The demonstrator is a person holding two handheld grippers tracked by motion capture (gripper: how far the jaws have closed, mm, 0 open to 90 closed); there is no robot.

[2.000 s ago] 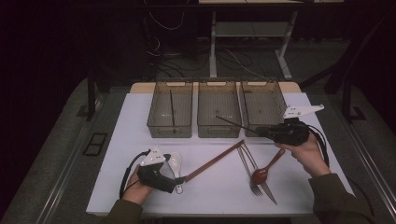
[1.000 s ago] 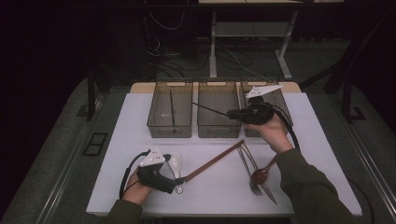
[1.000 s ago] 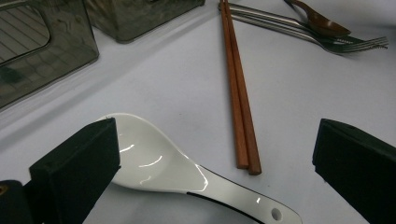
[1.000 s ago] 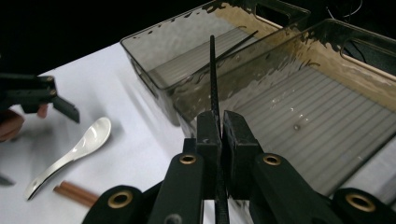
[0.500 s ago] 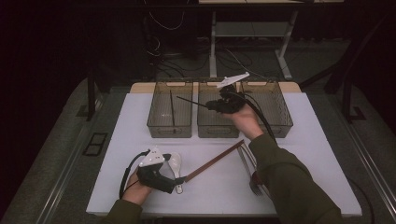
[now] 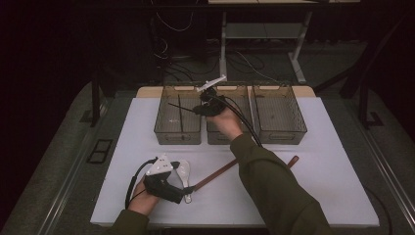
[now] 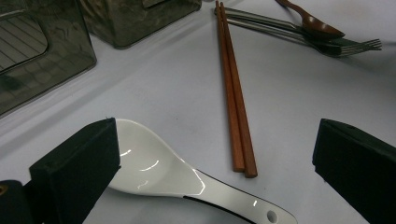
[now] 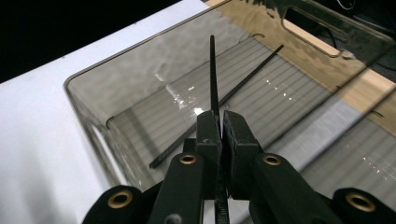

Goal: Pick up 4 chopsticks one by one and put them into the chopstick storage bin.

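- The right gripper [image 8: 219,122] has its jaws closed on a thin black chopstick [image 8: 213,74], which sticks out straight ahead of the pads over the left bin [image 6: 178,117] of three clear bins at the far edge of the white table [image 6: 333,186].
- A second black chopstick [image 8: 224,100] already lies on the ribbed floor of that bin, running slantwise; the held one hangs above it, not touching.
- The held chopstick looks light, stiff and smooth. Being so thin, it could swivel between the pads if it knocks the bin wall, so my guess is that a grip near the middle of its length is steadier than one near an end.
- It should drop cleanly once released, though a slick stick may bounce or roll on the ribbed floor; letting go low seems safer.
- The left gripper [image 7: 215,154] rests on the table with its jaws wide apart and pressing on nothing; a white spoon [image 7: 159,170] lies between them, its bowl against one pad.
- That spoon looks glossy and hard, probably ceramic, so slippery and liable to chip; the narrow handle seems the better place to pinch.
- A pair of brown chopsticks [image 7: 236,93] lies just beside the spoon, side by side; farther off are a fork [image 7: 345,44] and a brown spoon [image 7: 313,21].
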